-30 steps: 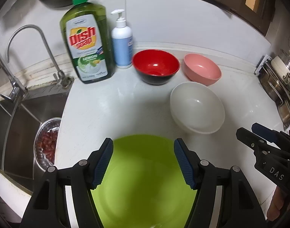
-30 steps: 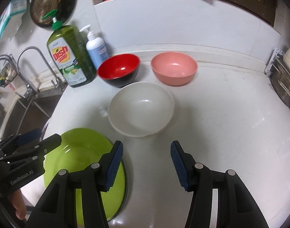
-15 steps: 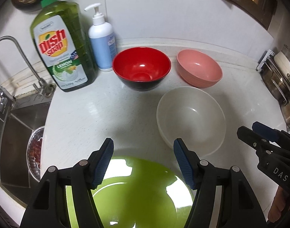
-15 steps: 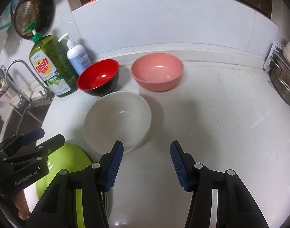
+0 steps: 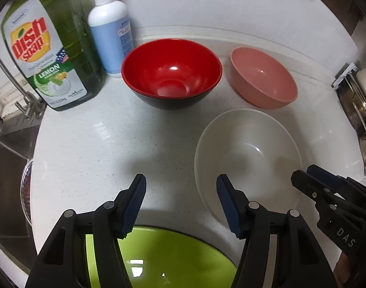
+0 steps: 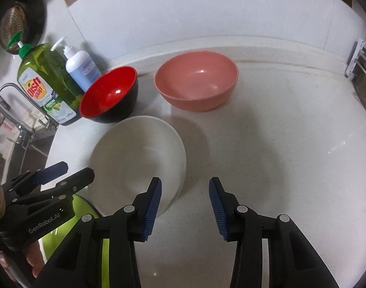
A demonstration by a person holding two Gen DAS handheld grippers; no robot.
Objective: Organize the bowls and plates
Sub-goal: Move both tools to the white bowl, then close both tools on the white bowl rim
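A green plate (image 5: pixel 173 259) lies at the counter's near edge, under my open, empty left gripper (image 5: pixel 180 201). A white bowl (image 5: pixel 247 158) stands just right of it. A red bowl with a black outside (image 5: pixel 171 76) and a pink bowl (image 5: pixel 262 81) stand further back. In the right wrist view my right gripper (image 6: pixel 185 206) is open and empty above the counter, its left finger over the near rim of the white bowl (image 6: pixel 137 163). The red bowl (image 6: pixel 108 98), pink bowl (image 6: pixel 194 81) and green plate (image 6: pixel 84 208) show there too.
A green dish soap bottle (image 5: pixel 48 48) and a white-and-blue pump bottle (image 5: pixel 111 33) stand at the back left. A sink with a tap (image 6: pixel 15 110) lies to the left. A metal rack (image 5: pixel 360 110) is at the right. White counter (image 6: pixel 290 156) stretches right of the bowls.
Both grippers have moved forward toward the bowls. The green plate has slid toward the bottom of both views. Both grippers stay open.
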